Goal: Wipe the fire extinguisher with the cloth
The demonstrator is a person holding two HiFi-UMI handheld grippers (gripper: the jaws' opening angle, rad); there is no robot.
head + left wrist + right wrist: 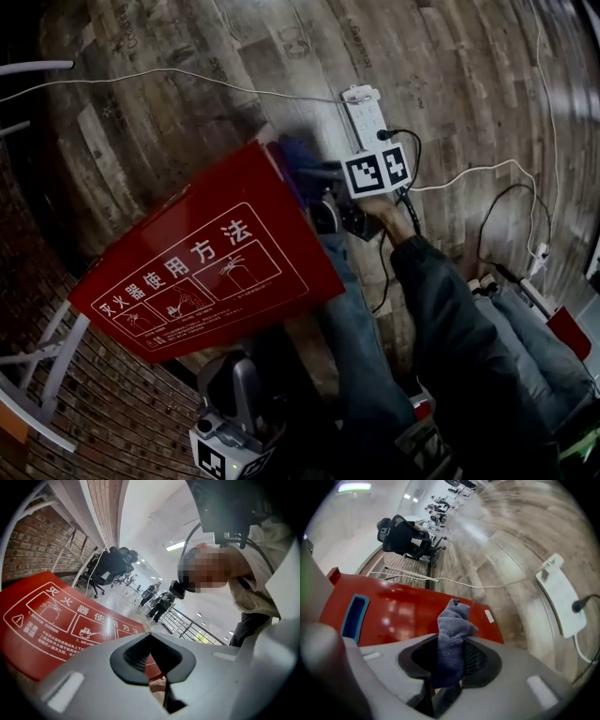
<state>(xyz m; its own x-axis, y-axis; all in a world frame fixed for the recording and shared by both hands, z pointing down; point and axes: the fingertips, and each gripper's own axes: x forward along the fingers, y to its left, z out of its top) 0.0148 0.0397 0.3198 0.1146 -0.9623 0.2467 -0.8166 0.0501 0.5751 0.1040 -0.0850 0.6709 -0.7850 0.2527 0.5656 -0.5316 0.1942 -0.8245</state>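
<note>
Since the right gripper (451,656) is clamped on a bunched blue-grey cloth (452,625) right at the far top edge of the red fire extinguisher box (206,272), I'd get the loose end flat on the panel first. Can't tell if it's touching yet. Then do long overlapping strokes with light pressure. The left gripper (151,660) is closed on nothing down at the near side, so it could maybe brace the box.

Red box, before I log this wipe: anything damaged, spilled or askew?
Nothing stands out on the red box. Only a white power strip and loose cables trail over the floor beside it.
</note>
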